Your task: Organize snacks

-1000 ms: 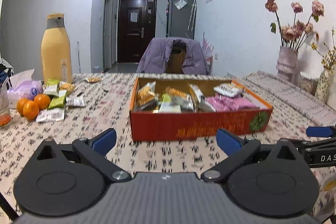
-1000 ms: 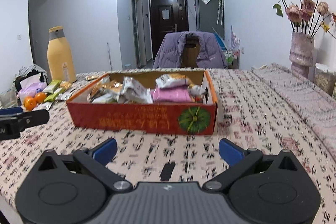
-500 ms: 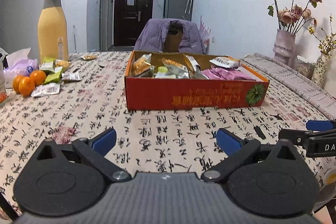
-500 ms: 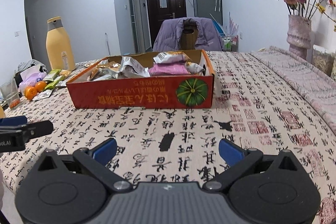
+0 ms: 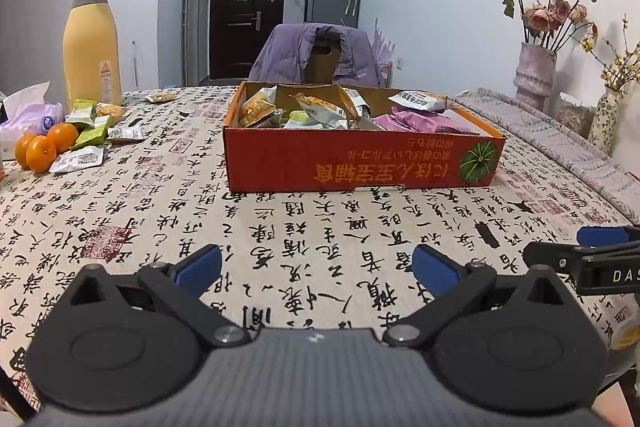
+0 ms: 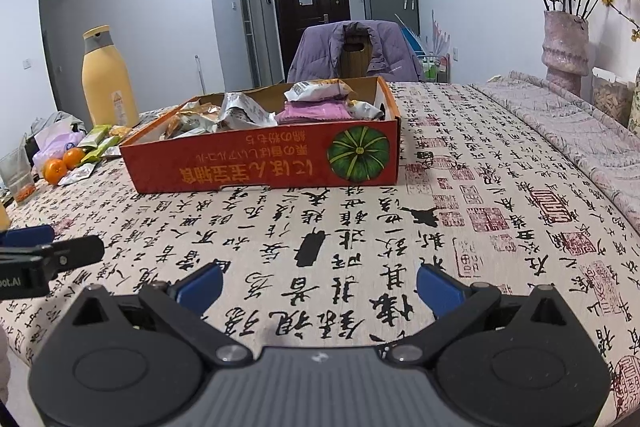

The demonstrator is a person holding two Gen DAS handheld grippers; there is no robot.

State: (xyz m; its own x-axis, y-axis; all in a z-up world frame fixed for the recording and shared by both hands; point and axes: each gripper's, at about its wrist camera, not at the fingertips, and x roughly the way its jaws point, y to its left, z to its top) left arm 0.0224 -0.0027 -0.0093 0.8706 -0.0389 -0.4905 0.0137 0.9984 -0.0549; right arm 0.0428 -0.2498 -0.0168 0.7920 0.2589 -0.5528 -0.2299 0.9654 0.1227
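Note:
A red cardboard box [image 5: 360, 163] [image 6: 264, 163] stands mid-table, filled with several snack packets, pink ones [image 5: 424, 123] on its right side. More loose snack packets [image 5: 90, 131] [image 6: 96, 147] lie at the far left. My left gripper [image 5: 316, 267] is open and empty, low over the tablecloth, well short of the box. My right gripper [image 6: 318, 285] is open and empty, also short of the box; it shows at the right edge of the left wrist view [image 5: 600, 247].
Oranges [image 5: 44, 147], a tissue pack [image 5: 34, 113] and a tall yellow bottle [image 5: 92, 43] stand at the far left. Vases of dried flowers [image 5: 536, 75] [image 6: 564, 51] stand at the right. A chair with a purple jacket [image 5: 320, 55] is behind the table.
Both grippers have drawn back from the box toward the near table edge and stayed open. The box now looks farther away in both views.

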